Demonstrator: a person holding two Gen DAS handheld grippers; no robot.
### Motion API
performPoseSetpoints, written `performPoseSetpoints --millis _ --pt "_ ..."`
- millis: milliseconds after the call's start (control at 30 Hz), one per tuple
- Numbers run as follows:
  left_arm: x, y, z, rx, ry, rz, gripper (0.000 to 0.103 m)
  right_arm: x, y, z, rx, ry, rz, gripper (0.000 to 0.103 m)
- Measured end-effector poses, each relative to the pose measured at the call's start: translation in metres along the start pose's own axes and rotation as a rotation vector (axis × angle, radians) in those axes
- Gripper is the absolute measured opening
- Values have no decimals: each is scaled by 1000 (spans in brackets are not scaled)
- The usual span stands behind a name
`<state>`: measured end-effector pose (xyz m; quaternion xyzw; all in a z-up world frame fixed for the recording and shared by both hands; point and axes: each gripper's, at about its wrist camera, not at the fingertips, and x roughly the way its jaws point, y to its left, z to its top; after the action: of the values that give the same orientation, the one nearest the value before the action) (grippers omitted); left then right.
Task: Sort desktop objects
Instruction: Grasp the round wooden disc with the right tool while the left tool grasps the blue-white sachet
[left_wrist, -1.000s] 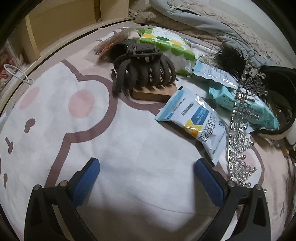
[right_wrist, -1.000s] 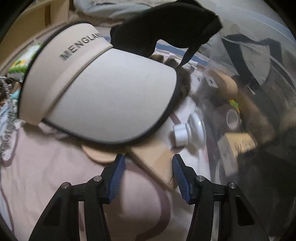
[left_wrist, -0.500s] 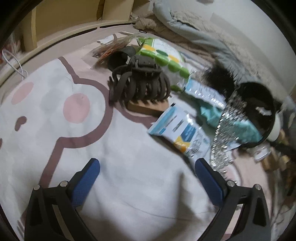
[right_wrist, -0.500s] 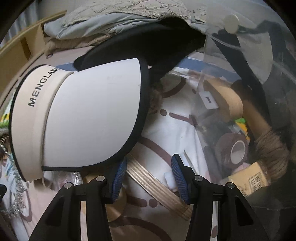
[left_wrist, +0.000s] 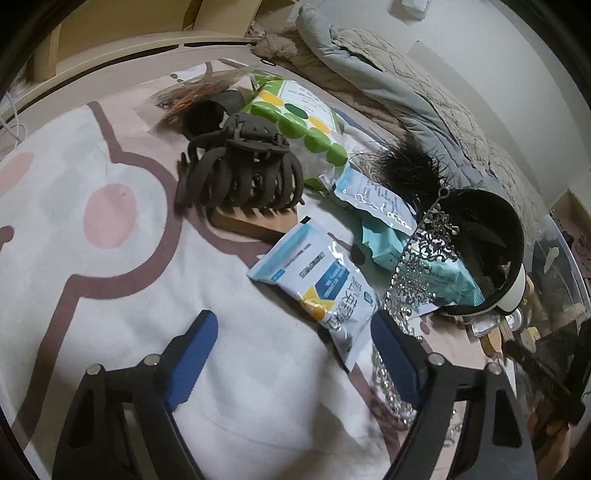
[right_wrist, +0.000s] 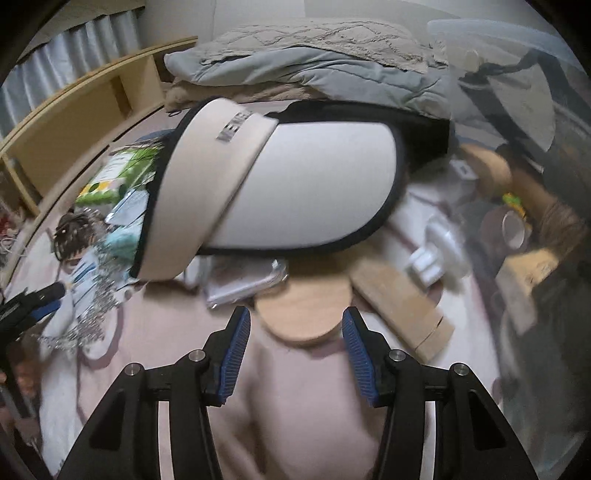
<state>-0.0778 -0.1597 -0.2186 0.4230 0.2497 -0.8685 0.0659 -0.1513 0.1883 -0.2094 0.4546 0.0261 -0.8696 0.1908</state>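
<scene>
A: How did the left gripper (left_wrist: 291, 349) stand?

B: Released, its blue pads (left_wrist: 192, 350) well apart, with nothing between them. It hung over the pale blanket (left_wrist: 110, 277) with the pink and brown cartoon print.

A: And what lay ahead of it?

B: A dark claw clip (left_wrist: 240, 170) sat on a wooden comb (left_wrist: 255, 221). Behind the clip was a green-dotted pack (left_wrist: 299, 118). To the right of the comb lay a blue and white sachet (left_wrist: 325, 284), its near end between the pads' line and the right pad. A silver tiara (left_wrist: 417, 266) leaned over a teal pack (left_wrist: 391, 240), just beside the sachet.

A: The right gripper (right_wrist: 295, 332)?

B: Also slack, jaws parted and gripping nothing. A round wooden disc (right_wrist: 306, 310) lay on the blanket (right_wrist: 288, 406) just ahead of the gap between its fingers (right_wrist: 236, 343).

A: Where was the visor?

B: The visor (right_wrist: 295, 184), beige with a black-edged brim, was past the disc, over a clear packet (right_wrist: 243, 280). Whether it touched the packet I could not tell; that view was blurred. From the left camera its black inside and pale band showed at the far right (left_wrist: 495, 251).

A: Anything to the right?

B: A wooden slat (right_wrist: 399, 306) beside the disc, a white plastic piece (right_wrist: 436, 254), and a clear bin (right_wrist: 546, 221) holding rolls of tape and twine.
</scene>
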Motion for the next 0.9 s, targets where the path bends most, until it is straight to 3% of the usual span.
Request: performPoseSetpoints --millis 67,133,300,367,567,733,833,900 --pt "3 0 2 -4 1 1 79 0 2 -3 21 6 -5 74" --pt "6 -1 5 -6 1 -3 76 -4 0 -9 44 -9 -22 83" --pt "14 -3 11 -28 18 -53 53 -1 -12 -17 103 -8 -23 83" --pt "17 -2 11 -41 28 -57 35 4 -17 -18 113 0 -31 83" --pt "16 7 14 -94 32 -88 21 24 -10 -11 88 23 -41 83" --pt "9 2 14 -64 24 -61 19 34 4 -6 9 -4 -64 82" --pt "1 -4 15 -22 -3 -35 18 34 10 -8 -18 -15 -89 70" --pt "-5 -7 15 -8 -24 -23 16 29 12 -10 -25 -22 -87 68"
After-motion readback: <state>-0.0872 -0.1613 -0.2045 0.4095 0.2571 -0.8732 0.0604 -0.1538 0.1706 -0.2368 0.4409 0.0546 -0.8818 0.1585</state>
